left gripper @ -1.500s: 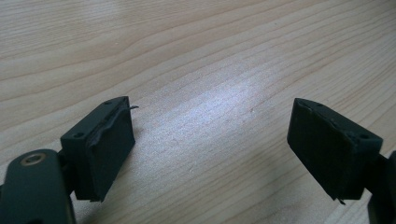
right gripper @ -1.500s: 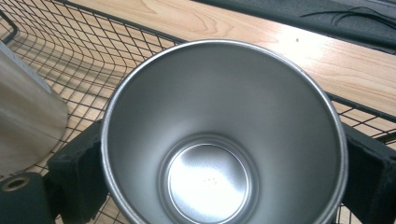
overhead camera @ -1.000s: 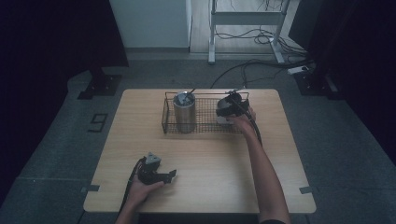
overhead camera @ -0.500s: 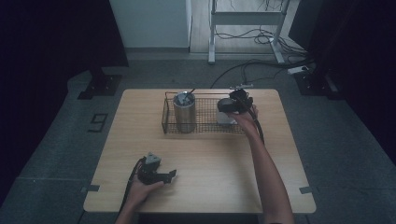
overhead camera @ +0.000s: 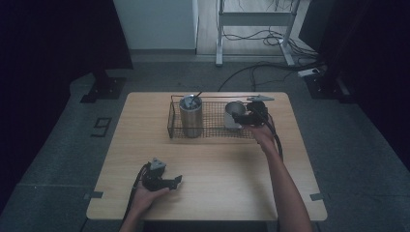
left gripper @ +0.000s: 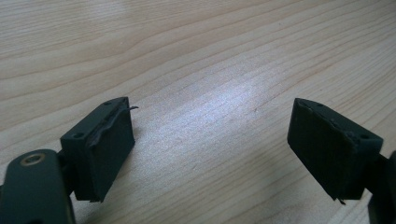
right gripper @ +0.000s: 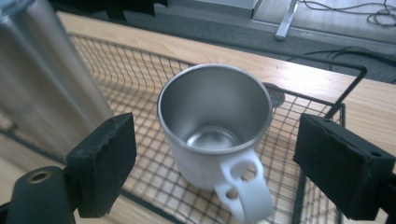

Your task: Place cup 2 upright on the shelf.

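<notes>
One mark is seen on the grey floor [overhead camera: 63, 159], just left of the wooden table [overhead camera: 208, 159] in the high view: a dark blocky figure [overhead camera: 101, 127] that may be read as a 9, though the dim light and its small size leave this uncertain. No lettering, label or brand can be read on the steel mug [right gripper: 215, 126], the tall metal cylinder [right gripper: 42, 74], the wire basket [right gripper: 322, 93] or the black pads [left gripper: 109, 144].

tall cylinder [right gripper: 44, 74] cropped, mug handle [right gripper: 245, 189] blurred
</notes>
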`<state>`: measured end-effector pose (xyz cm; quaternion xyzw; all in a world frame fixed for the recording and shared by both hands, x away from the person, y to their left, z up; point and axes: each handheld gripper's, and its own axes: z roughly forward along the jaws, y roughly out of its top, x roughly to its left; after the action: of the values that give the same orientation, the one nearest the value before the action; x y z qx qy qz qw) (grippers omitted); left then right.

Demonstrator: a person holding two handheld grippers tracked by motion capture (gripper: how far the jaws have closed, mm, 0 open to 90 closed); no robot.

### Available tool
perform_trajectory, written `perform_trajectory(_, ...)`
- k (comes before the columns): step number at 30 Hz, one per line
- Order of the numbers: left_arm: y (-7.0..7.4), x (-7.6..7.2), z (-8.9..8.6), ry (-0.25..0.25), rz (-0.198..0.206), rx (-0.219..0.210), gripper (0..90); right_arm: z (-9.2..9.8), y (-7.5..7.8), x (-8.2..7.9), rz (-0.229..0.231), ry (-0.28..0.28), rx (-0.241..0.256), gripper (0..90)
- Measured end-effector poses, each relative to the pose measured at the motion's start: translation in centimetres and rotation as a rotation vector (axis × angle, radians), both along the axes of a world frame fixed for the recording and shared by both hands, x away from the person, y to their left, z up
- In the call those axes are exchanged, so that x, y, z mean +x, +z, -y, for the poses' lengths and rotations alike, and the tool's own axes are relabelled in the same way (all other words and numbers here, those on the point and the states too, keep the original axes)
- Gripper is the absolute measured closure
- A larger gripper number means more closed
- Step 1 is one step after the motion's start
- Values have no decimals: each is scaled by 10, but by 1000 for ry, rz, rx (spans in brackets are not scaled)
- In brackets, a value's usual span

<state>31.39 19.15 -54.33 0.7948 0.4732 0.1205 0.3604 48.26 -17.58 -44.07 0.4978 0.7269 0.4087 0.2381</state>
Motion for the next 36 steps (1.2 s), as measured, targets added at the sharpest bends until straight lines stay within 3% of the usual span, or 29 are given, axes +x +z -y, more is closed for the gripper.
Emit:
perform_trajectory(1, 0, 0, 0, -1, 1, 1, 147, 0, 0, -5, 19, 3, -14, 133)
perform_trajectory(5, 0, 0, 0, -1, 2, 4, 147, 5, -1, -14, 10, 12, -12, 130)
perform_trajectory(11, 0, 0, 0, -3, 8, 11, 147, 14, -5, -34, 45, 23, -15, 153)
perform_trajectory(24, -2, -3, 1, -3, 28, 31, 147, 26, -17, -89, 93, 55, 54, 179)
perform_trajectory(36, -3, -3, 0, -6, 34, 25, 147, 34, -45, -128, 72, 52, 72, 188)
